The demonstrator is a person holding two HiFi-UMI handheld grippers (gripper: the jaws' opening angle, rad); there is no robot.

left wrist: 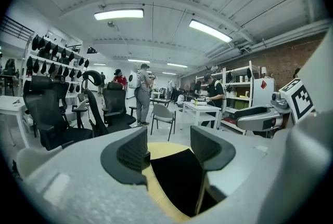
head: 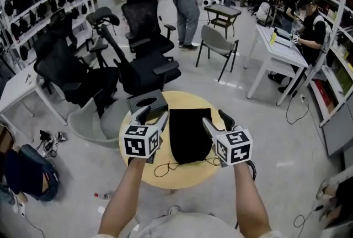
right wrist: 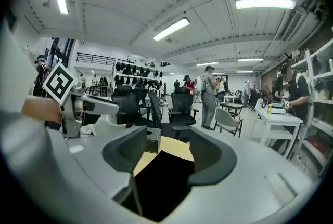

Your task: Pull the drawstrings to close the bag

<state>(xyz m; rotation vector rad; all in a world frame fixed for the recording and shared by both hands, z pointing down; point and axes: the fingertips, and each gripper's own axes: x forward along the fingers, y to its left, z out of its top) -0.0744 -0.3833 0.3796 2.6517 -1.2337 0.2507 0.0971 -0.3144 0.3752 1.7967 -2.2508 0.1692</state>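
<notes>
A black drawstring bag (head: pixel 190 135) lies flat in the middle of a small round yellow table (head: pixel 182 100). Its thin black cords (head: pixel 165 167) trail loose by the table's near edge. My left gripper (head: pixel 152 116) hovers over the bag's left side, jaws open with nothing between them. At the bag's right side my right gripper (head: pixel 216 119) is also open and empty. In the left gripper view the bag (left wrist: pixel 179 176) shows below the open left gripper (left wrist: pixel 169 149). In the right gripper view the bag (right wrist: pixel 161 181) lies under the open right gripper (right wrist: pixel 169 154).
A black tissue box (head: pixel 146 103) stands at the table's back left, seen too in the right gripper view as the tissue box (right wrist: pixel 152 140). Black office chairs (head: pixel 138 60) and a grey shell chair (head: pixel 88 121) crowd the left. White desks (head: pixel 276 49) and several people stand beyond.
</notes>
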